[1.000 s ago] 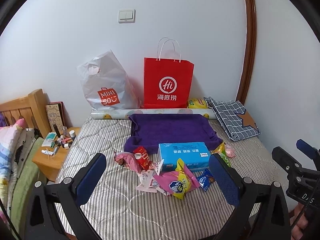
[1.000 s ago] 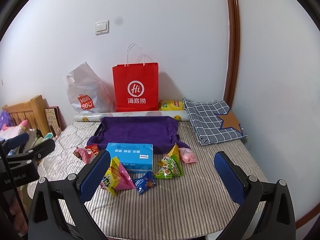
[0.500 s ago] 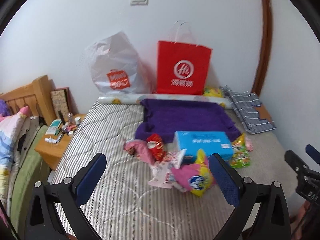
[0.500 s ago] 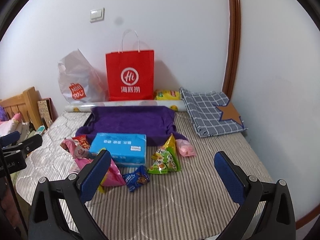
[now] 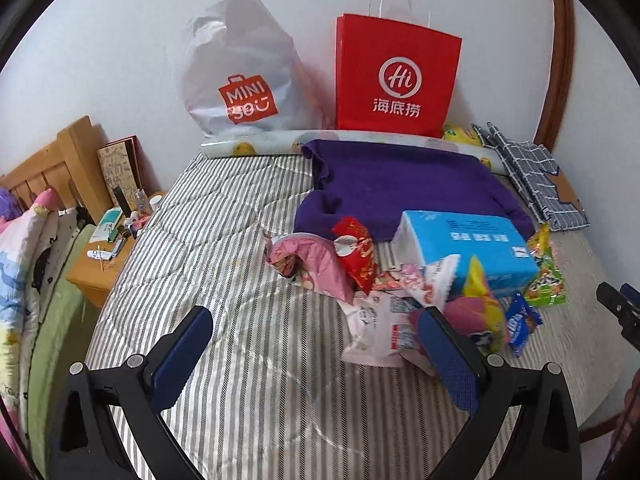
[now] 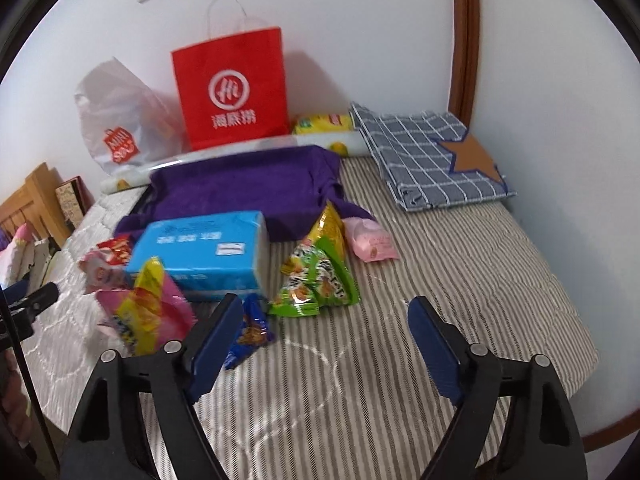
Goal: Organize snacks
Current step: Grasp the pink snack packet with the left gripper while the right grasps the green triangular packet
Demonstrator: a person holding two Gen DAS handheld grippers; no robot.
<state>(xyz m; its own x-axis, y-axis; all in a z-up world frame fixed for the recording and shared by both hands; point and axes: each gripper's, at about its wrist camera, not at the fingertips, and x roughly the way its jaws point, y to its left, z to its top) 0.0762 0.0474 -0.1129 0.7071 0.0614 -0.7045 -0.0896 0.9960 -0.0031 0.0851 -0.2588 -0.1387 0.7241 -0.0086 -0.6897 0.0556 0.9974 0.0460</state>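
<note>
On the striped bed [image 6: 460, 280], the snacks lie heaped around a blue tissue pack [image 6: 204, 254]. We judge the green packet [image 6: 316, 276] and small blue packet [image 6: 248, 330] light, crinkly and slippery; pinch their crimped edges. Our left tongs [image 5: 316, 350] stand apart, empty; our right tongs [image 6: 324, 338] are closing on nothing.
</note>
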